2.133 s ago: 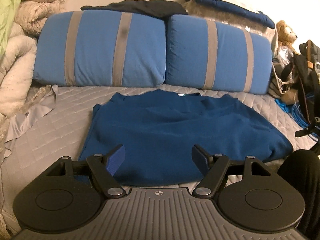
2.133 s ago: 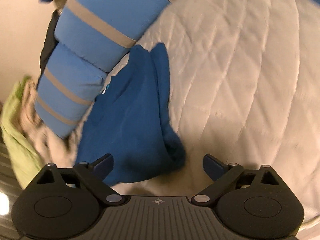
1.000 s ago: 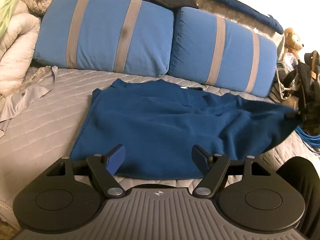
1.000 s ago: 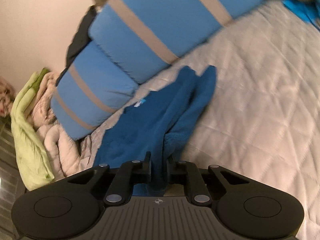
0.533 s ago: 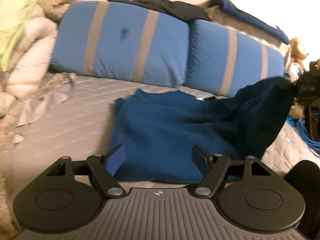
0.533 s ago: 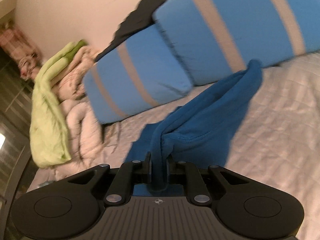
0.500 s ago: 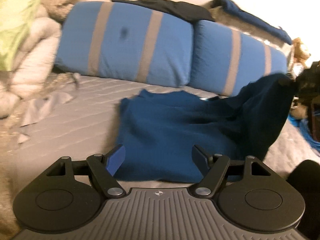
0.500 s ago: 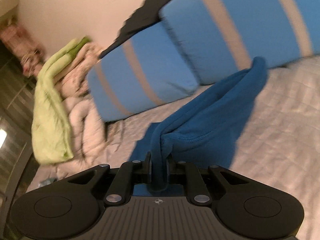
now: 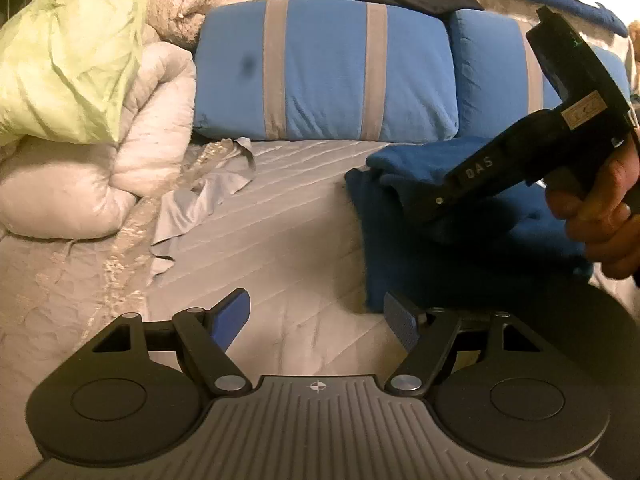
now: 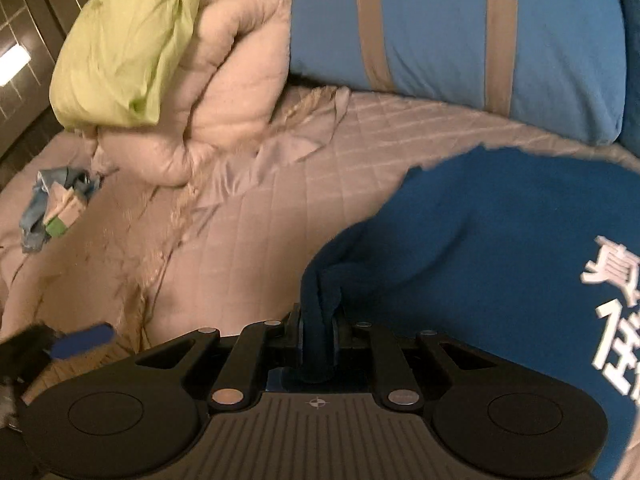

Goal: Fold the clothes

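Two layers to align: with right gripper (image 10: 318,344) fingers clamped on blue shirt (image 10: 500,240) (left gripper (image 9: 318,322) fingers spread, empty), lay folded edge squarely, smoothing bed (image 9: 288,248) wrinkles.

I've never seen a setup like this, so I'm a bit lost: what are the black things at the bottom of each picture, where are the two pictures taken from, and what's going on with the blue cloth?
No robot: a person holds a two-finger gripper in each hand, each with a camera looking along its fingers. In the left camera's picture, the left gripper is open over the quilted bed, and a hand holds the right tool. In the right camera's picture, the right gripper is shut on a bunched edge of the blue garment, lifting part over the rest. Blue striped pillows and a heap of bedding lie behind.
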Available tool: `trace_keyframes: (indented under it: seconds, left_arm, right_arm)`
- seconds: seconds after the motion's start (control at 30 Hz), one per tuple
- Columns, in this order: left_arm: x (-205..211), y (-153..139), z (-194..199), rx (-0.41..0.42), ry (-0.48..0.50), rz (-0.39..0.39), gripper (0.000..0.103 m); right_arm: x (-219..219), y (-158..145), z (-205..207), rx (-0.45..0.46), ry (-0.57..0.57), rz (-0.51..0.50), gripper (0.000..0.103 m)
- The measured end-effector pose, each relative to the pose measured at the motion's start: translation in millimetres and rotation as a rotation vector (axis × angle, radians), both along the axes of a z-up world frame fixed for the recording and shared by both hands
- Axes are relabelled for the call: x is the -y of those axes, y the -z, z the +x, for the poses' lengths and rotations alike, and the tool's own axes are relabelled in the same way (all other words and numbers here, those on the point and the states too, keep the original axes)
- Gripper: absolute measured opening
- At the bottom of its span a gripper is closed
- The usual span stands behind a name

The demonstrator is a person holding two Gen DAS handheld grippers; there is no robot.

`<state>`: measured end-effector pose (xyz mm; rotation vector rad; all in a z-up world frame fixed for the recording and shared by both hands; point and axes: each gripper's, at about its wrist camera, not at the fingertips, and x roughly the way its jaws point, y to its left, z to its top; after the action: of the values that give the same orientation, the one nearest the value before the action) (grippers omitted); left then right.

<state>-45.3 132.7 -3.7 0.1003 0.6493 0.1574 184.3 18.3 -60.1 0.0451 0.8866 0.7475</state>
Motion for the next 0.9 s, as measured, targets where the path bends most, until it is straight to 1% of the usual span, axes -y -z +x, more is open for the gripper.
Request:
trace_keyframes:
  seconds: [0.1, 0.17, 0.23, 0.27, 0.33, 0.37, 0.4, 0.43, 0.47, 0.5, 0.57, 0.6, 0.63, 0.73, 0.8, 0.83, 0.9]
  left_arm:
    - [-4.3, 2.7, -2.0, -0.002, -0.005, 0.037, 0.074]
    - [-8.3, 4.7, -0.8, -0.012, 0.004, 0.026, 0.074]
    - [-13.6, 6.5, 2.9, -0.029, 0.002, -0.014, 0.074]
    - [-15.6, 4.5, 4.8, -0.025, 0.013, -0.047, 0.074]
    - [-19.5, -0.4, 8.6, -0.013, 0.037, -0.115, 0.074]
    - [-21.5, -2.8, 10.5, -0.007, 0.049, -0.150, 0.074]
    - [-23.4, -5.2, 12.4, -0.001, 0.061, -0.184, 0.074]
    - [-25.4, -7.6, 14.3, 0.005, 0.074, -0.218, 0.074]
    - [-27.3, -10.0, 16.3, 0.011, 0.086, -0.253, 0.074]
    - [-29.3, -12.5, 18.2, 0.017, 0.098, -0.287, 0.074]
    - [-33.2, -17.3, 22.0, 0.029, 0.122, -0.356, 0.074]
    - [-33.4, -21.7, 27.9, 0.039, 0.141, -0.377, 0.074]
    - [-33.3, -26.4, 34.6, 0.050, 0.161, -0.397, 0.074]
    - [-36.6, -35.6, 67.5, 0.034, 0.236, -0.496, 0.074]
    - [-40.3, -37.6, 91.2, 0.013, 0.261, -0.580, 0.074]
    - [-42.7, -37.0, 103.6, -0.009, 0.273, -0.631, 0.073]
    - [-47.6, -27.9, 127.3, -0.089, 0.263, -0.718, 0.073]
  right_arm:
    - [-2.4, -4.3, -3.8, 0.014, -0.015, -0.005, 0.015]
    - [-8.0, -11.4, -7.0, 0.030, -0.045, -0.005, 0.015]
    - [-15.5, -12.5, -14.7, 0.056, -0.081, -0.023, 0.014]
    - [-19.9, -10.3, -17.7, 0.074, -0.092, -0.043, 0.015]
    - [-26.8, -4.2, -19.9, 0.098, -0.097, -0.095, 0.019]
    - [-25.9, -3.3, -19.2, 0.090, -0.104, -0.094, 0.025]
    - [-23.1, -3.4, -18.4, 0.078, -0.112, -0.082, 0.041]
    - [-16.9, -7.7, -19.2, 0.072, -0.107, -0.059, 0.052]
    - [-8.2, -15.4, -22.2, 0.085, -0.091, -0.033, 0.072]
    - [2.6, -23.5, -25.5, 0.111, -0.074, -0.017, 0.088]
    - [25.8, -39.3, -31.6, 0.169, -0.042, 0.008, 0.100]
    - [37.4, -47.2, -34.7, 0.197, -0.026, 0.020, 0.102]
    - [49.6, -51.9, -35.1, 0.207, -0.008, 0.021, 0.103]
    - [87.0, -54.9, -33.8, 0.203, 0.059, 0.009, 0.103]
    - [112.0, -53.3, -33.0, 0.194, 0.107, 0.000, 0.103]
    - [122.5, -51.5, -33.8, 0.186, 0.128, 0.000, 0.103]
    - [142.1, -47.0, -36.2, 0.168, 0.170, 0.003, 0.103]
